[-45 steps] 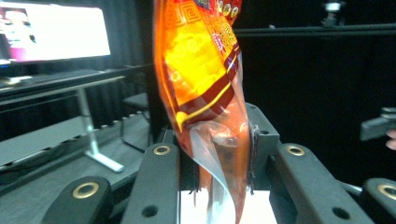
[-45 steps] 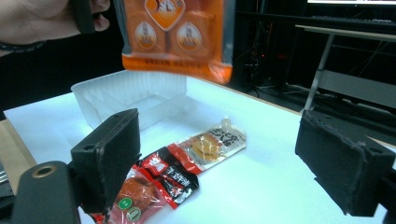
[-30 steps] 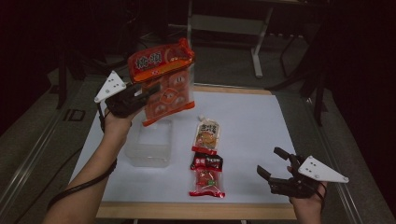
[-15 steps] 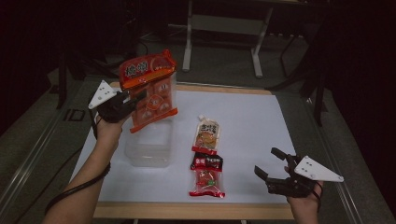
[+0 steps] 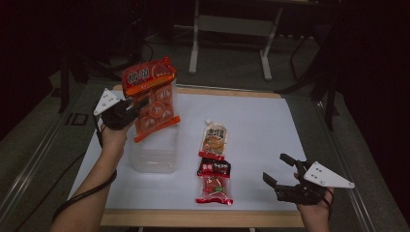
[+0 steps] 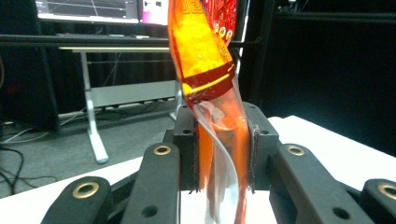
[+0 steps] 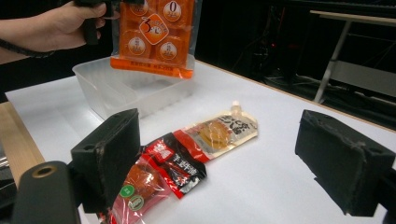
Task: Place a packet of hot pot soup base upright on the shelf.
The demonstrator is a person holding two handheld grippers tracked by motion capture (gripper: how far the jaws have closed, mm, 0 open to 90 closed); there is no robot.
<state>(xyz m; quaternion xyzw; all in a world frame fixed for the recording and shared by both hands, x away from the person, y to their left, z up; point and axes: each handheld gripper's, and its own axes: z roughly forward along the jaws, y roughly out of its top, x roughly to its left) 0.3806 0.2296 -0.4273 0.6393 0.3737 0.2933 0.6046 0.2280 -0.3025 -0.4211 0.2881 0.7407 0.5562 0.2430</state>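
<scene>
I see my left gripper [image 5: 136,107] clamped on the orange snack bag [image 5: 151,99], held seemingly above the clear plastic tub [image 5: 153,155] on the bench [image 5: 270,125], my right gripper [image 5: 283,170] agape.

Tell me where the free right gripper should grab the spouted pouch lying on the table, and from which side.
Probably from above, at the spout end. The pouch lies flat, its spout pointing to the far edge, bare table on both sides. Its near end lies on or against the red packet, so that end is crowded. The right gripper, jaws open, could straddle the narrow top and pinch its edges.
</scene>
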